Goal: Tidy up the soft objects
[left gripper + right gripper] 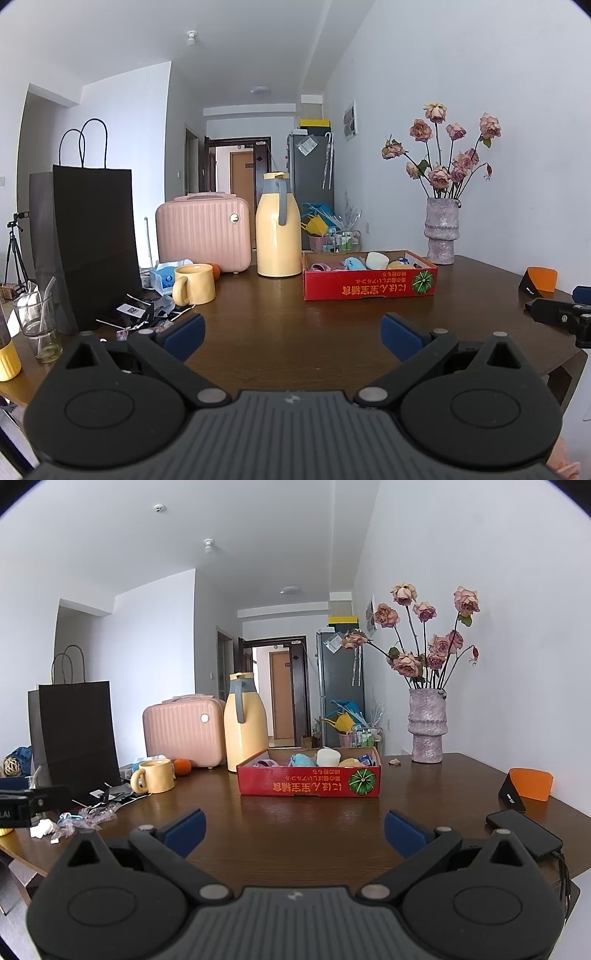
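Both the left gripper (293,338) and right gripper (294,832) hover wide and empty, near the box (309,784). Reaching far into it, a finger could catch the rim and shove it toward the flask (245,723).

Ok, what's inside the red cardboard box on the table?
The red cardboard box holds soft items: a pink piece, a light-blue one, a white cylinder and a yellow one. The front wall hides their lower parts and anything beneath.

red box (309,783) with a green striped pumpkin print and yellow lettering; dark brown wood-grain desk (295,830); pale yellow jug (245,734) with grey handle; ribbed pink case (183,734); yellow mug (157,776); black bag (75,734); mottled pink-grey vase (427,725); blue claw pads (186,830).
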A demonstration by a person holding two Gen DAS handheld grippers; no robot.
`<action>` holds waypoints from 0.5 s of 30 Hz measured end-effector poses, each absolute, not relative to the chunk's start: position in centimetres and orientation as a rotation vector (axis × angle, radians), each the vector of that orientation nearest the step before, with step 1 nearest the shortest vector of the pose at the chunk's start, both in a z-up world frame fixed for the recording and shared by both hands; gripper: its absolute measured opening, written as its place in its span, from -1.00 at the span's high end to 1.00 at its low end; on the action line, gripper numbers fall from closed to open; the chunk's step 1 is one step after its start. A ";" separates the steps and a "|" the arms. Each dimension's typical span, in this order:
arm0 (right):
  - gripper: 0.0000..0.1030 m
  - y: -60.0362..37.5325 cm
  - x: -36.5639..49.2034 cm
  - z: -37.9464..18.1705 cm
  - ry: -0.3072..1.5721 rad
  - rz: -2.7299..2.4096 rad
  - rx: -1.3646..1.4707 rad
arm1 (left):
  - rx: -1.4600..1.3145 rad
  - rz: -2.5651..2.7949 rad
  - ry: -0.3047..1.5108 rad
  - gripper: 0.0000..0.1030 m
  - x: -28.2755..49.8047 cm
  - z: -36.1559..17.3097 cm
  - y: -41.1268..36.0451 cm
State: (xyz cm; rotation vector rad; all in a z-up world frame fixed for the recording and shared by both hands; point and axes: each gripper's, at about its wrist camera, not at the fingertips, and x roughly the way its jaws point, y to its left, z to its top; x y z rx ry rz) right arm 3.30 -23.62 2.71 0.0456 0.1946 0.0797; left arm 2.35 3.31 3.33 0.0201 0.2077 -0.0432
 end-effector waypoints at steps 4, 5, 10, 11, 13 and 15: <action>-1.00 -23.6 3.3 2.7 0.198 0.080 0.046 | 0.030 -0.046 0.194 -1.00 2.2 3.3 3.2; -1.00 -23.6 3.3 2.7 0.199 0.080 0.046 | 0.031 -0.048 0.190 -1.00 2.2 3.3 3.1; -1.00 -23.6 3.2 2.7 0.199 0.080 0.047 | 0.045 -0.048 0.170 -1.00 1.9 3.2 2.9; -1.00 -23.6 3.2 2.7 0.199 0.080 0.047 | 0.045 -0.045 0.170 -1.00 1.9 3.2 2.8; -1.00 -23.6 3.3 2.7 0.199 0.080 0.047 | 0.043 -0.042 0.170 -1.00 2.0 3.3 2.8; -1.00 -23.6 3.3 2.7 0.199 0.078 0.048 | 0.041 -0.037 0.167 -1.00 2.0 3.2 2.9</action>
